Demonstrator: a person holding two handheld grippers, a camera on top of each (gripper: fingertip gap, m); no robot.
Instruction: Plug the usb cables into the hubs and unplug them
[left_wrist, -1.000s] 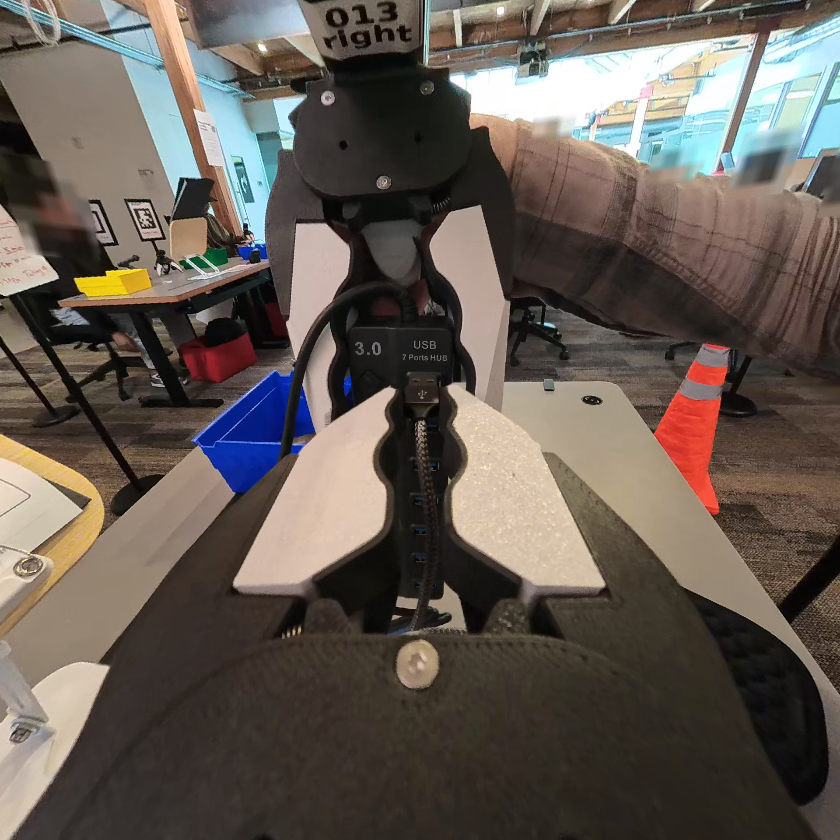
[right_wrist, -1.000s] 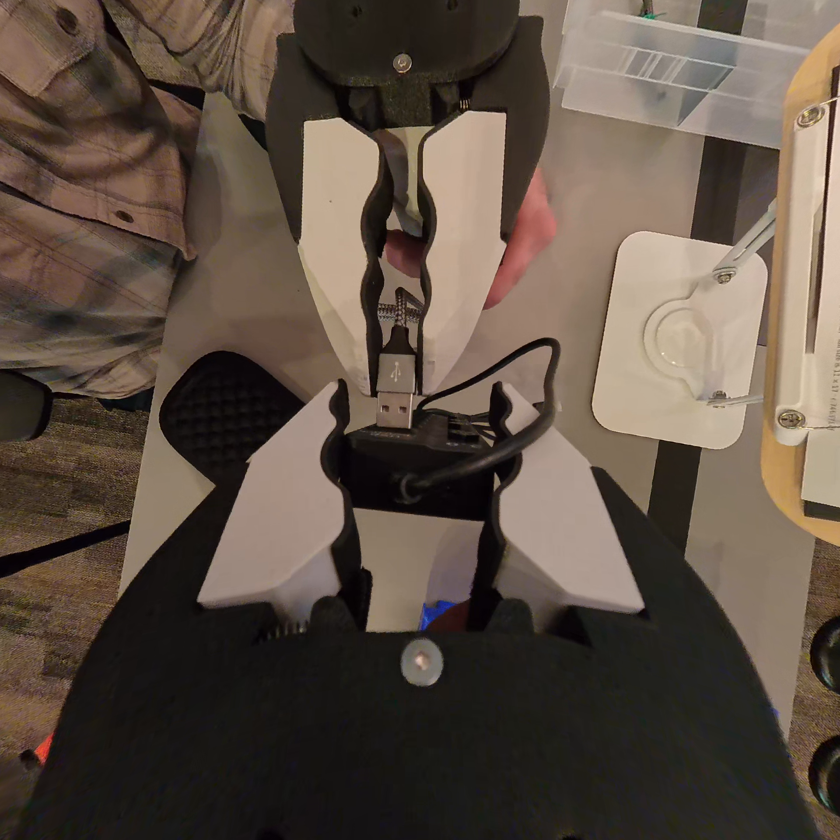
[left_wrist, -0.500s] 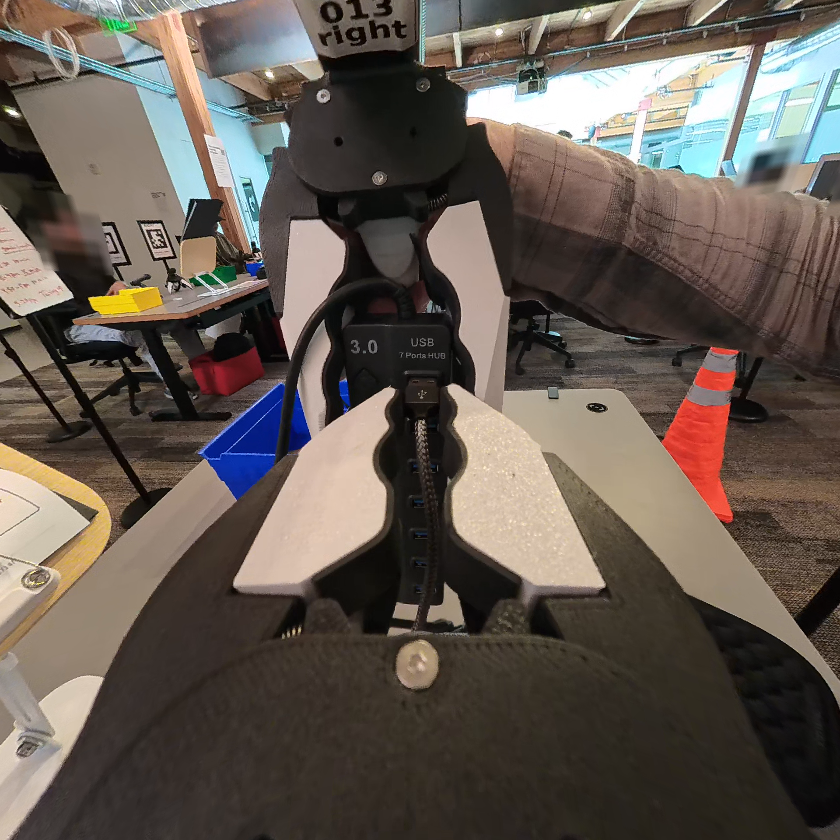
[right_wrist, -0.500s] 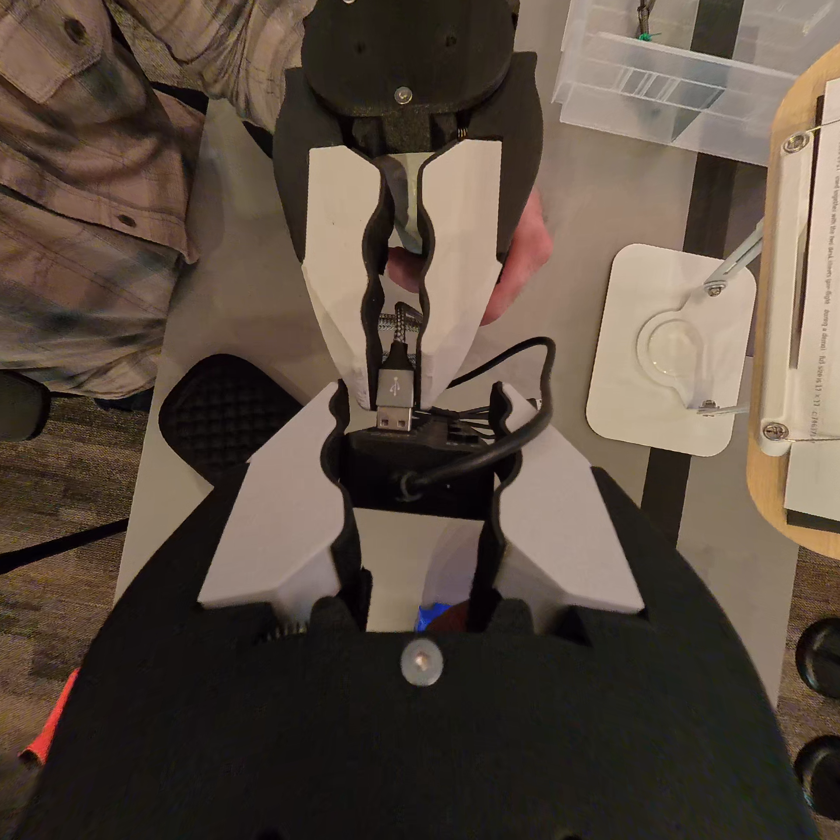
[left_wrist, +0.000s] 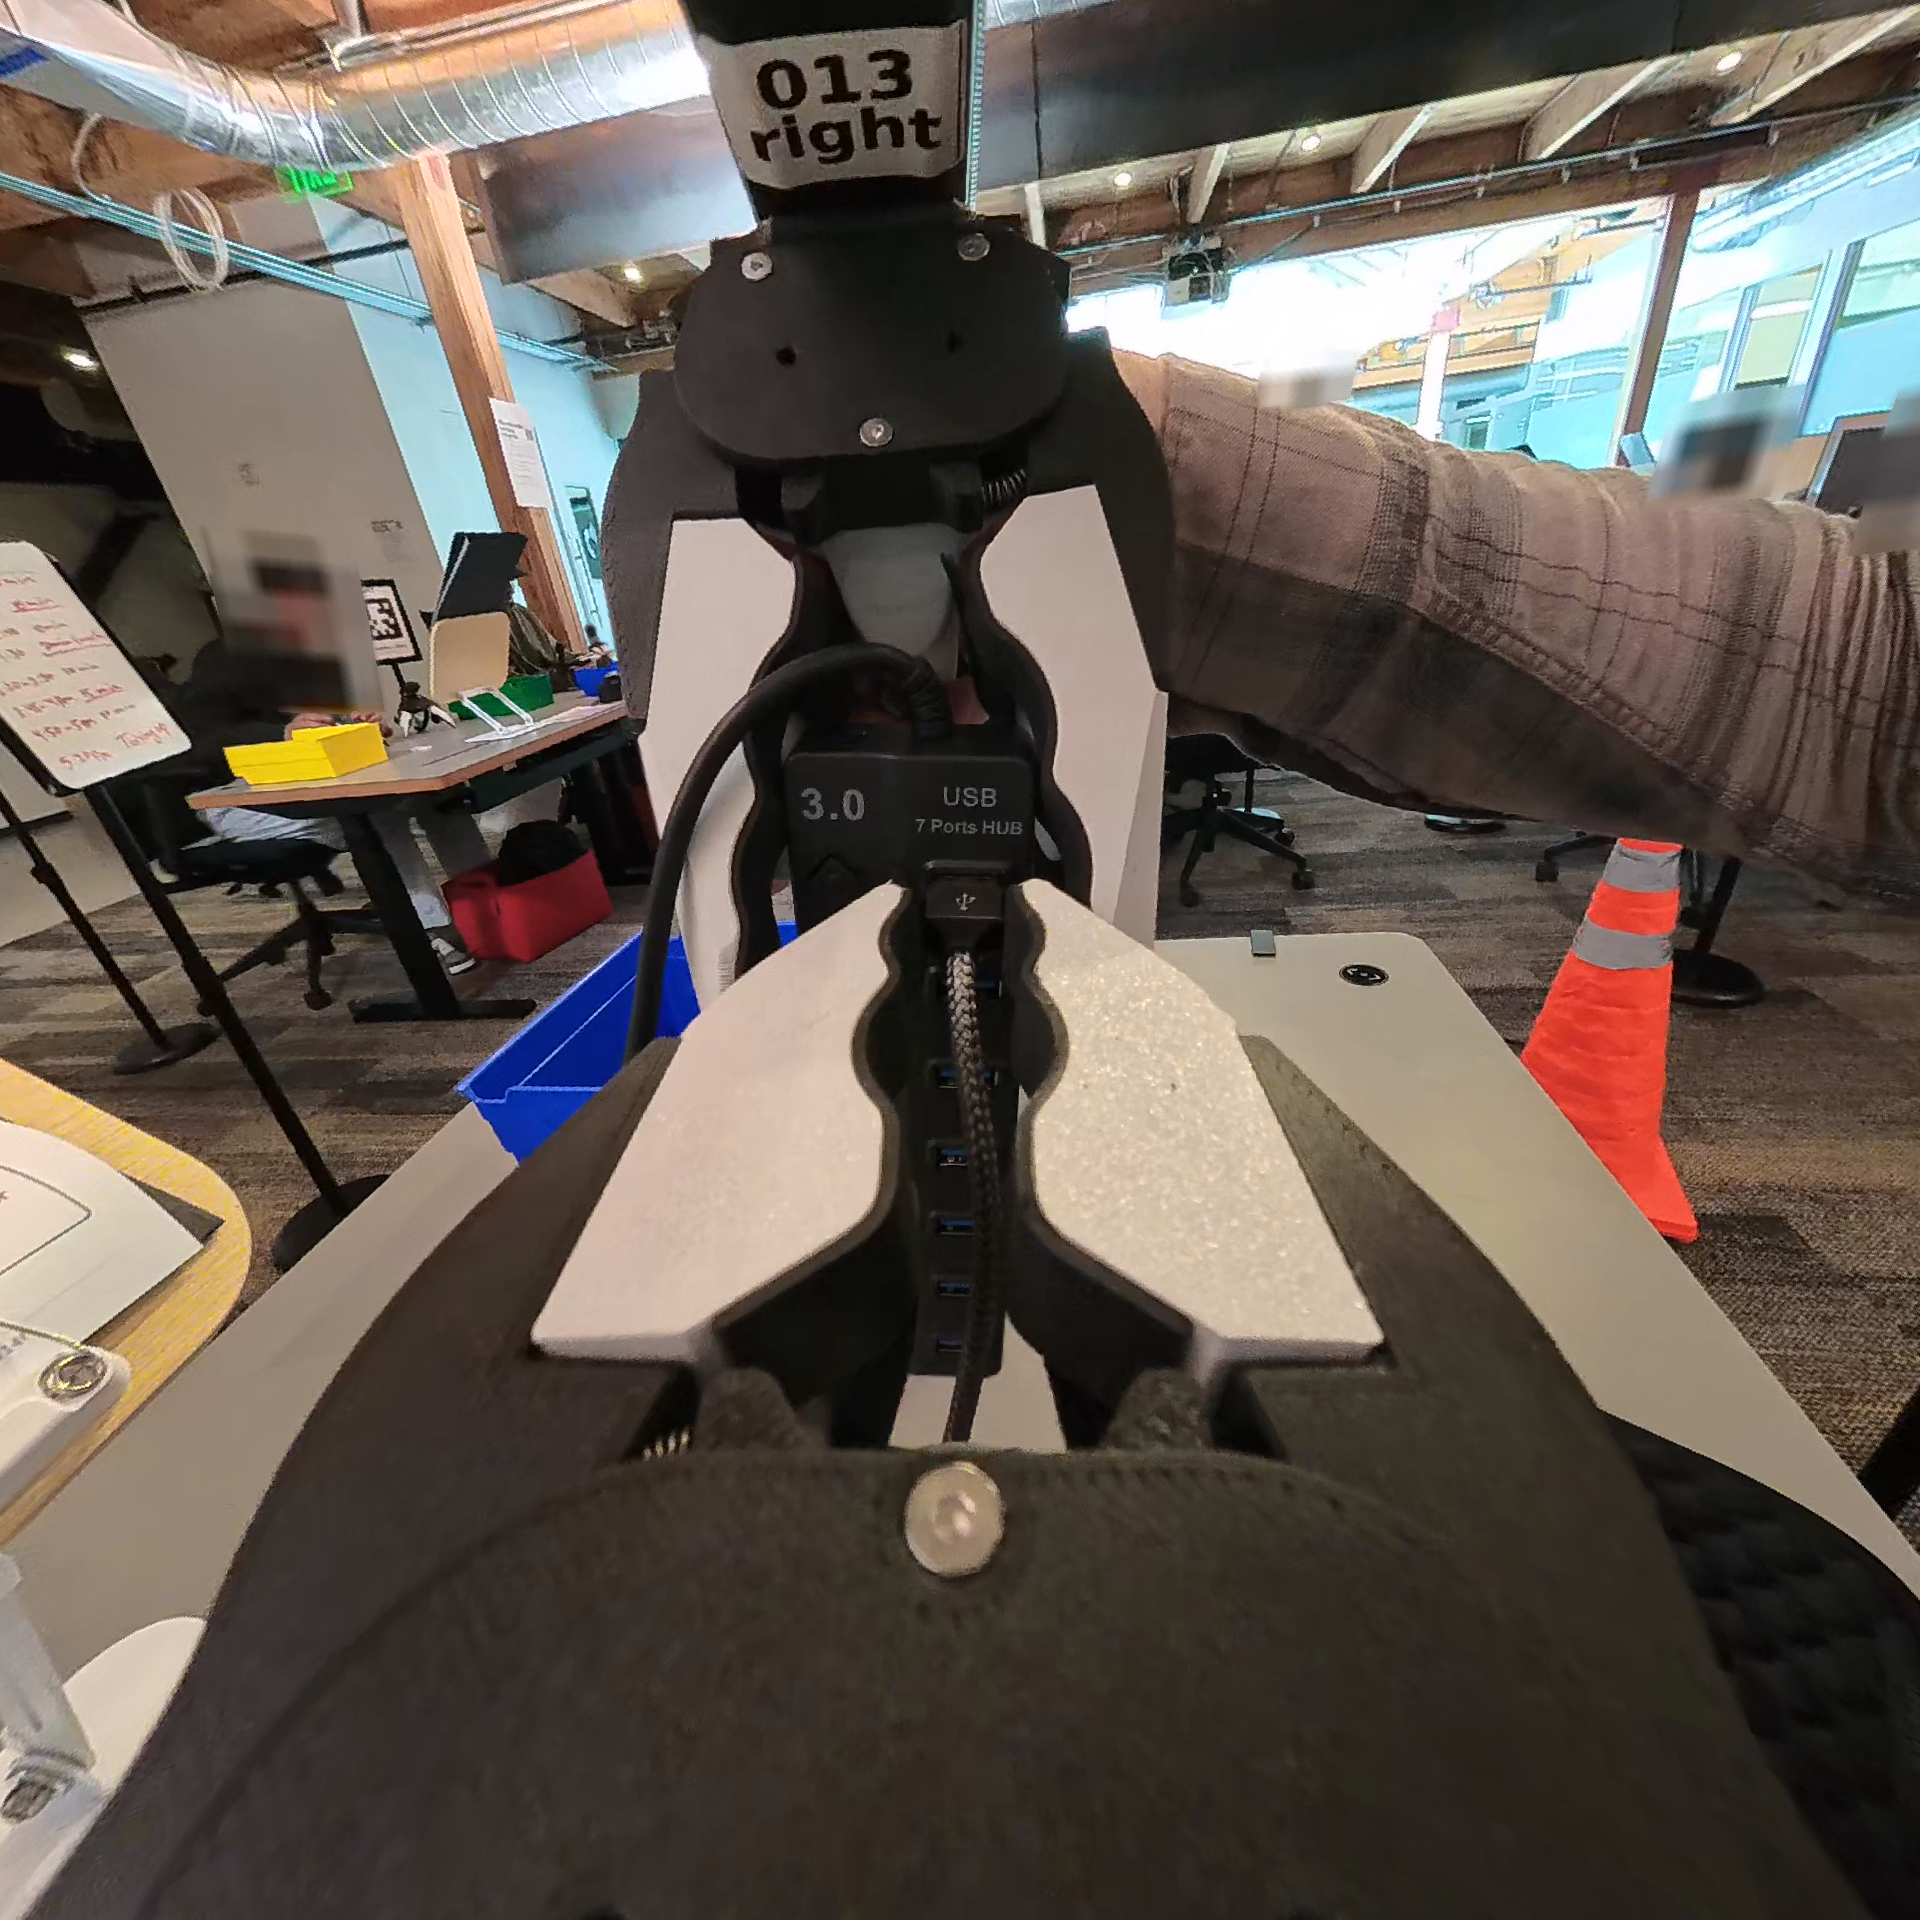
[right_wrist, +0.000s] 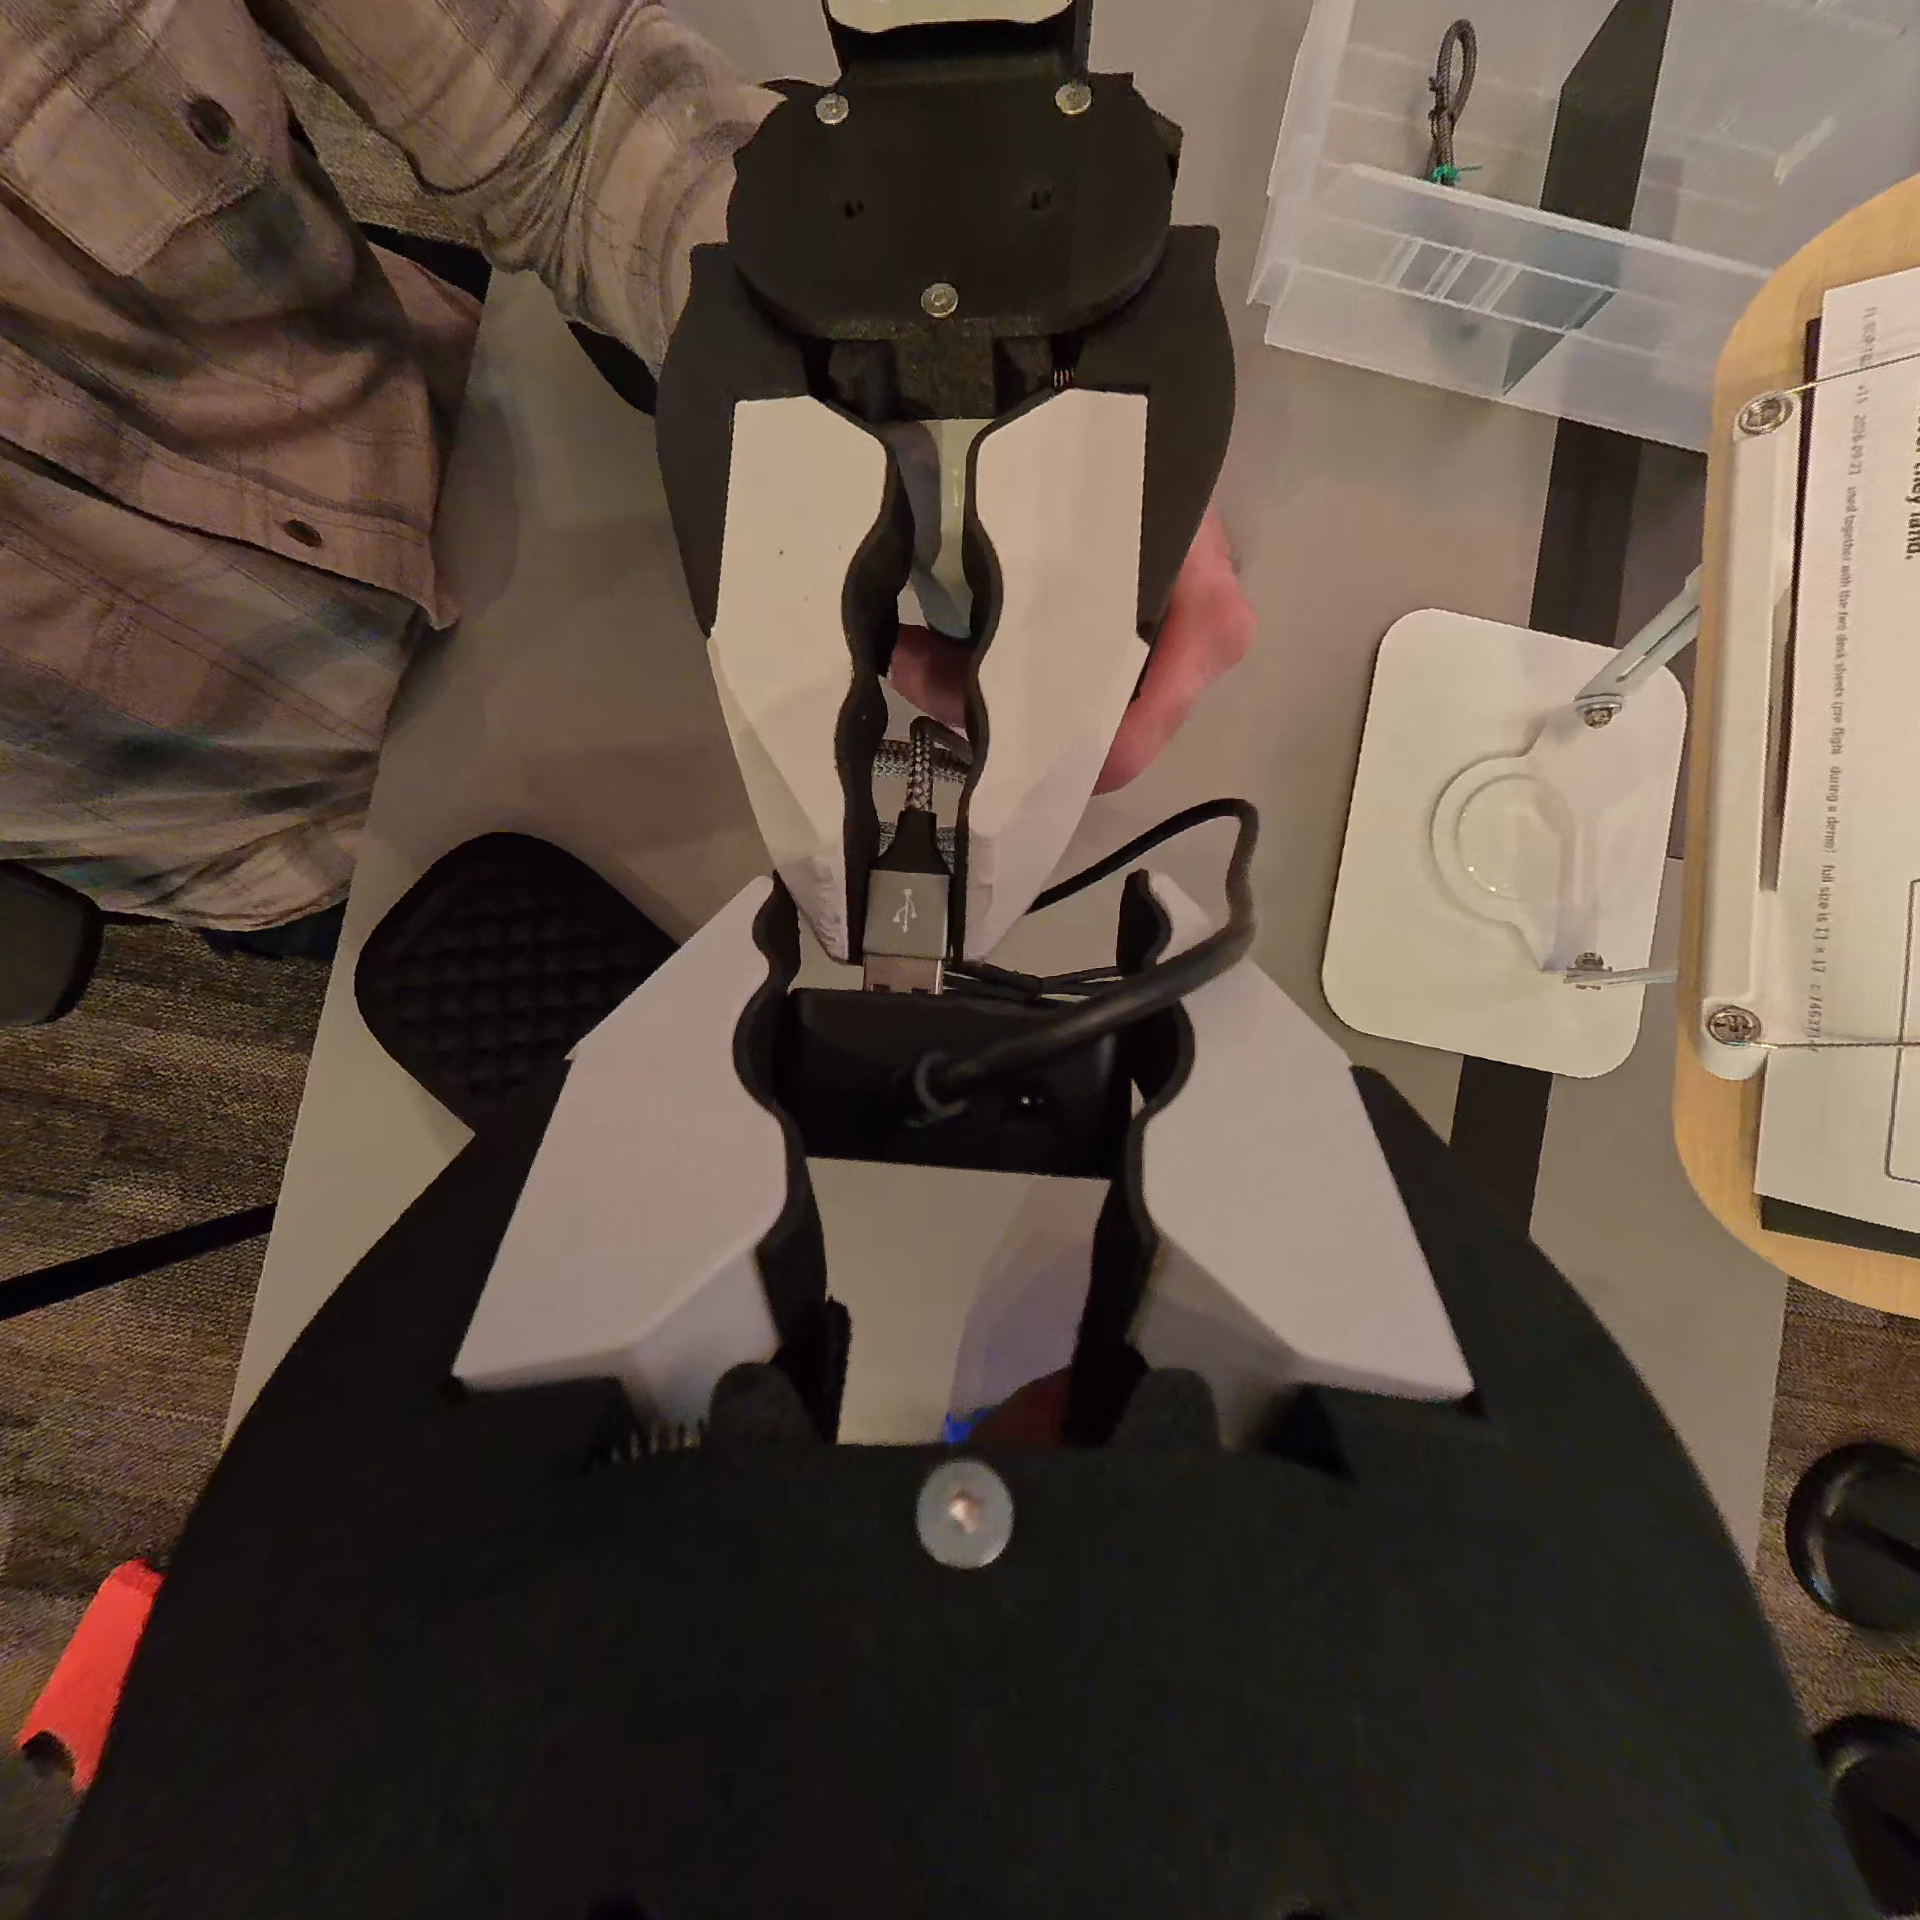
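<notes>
Mid-insertion: your left gripper (left_wrist: 961, 914) clamps the braided USB plug (right_wrist: 906, 920), right gripper (right_wrist: 956, 997) grips the hub (right_wrist: 951, 1091); push it straight home.

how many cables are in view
3. A braided cable pinched in the left tool, a smooth black cable looping off the hub, and what looks like a bundled cord in the clear bin. Others may be hidden.

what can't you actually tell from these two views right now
- Left wrist view: whether the USB plug is seated in the black hub; its own body covers the port mouth.
- Right wrist view: how deep the plug's metal tip goes; the hub's edge hides it.
- Left wrist view: the hub's lower end, hidden behind the left gripper.
- Right wrist view: the hub's port face, turned away; the right gripper clamps its sides.
</notes>
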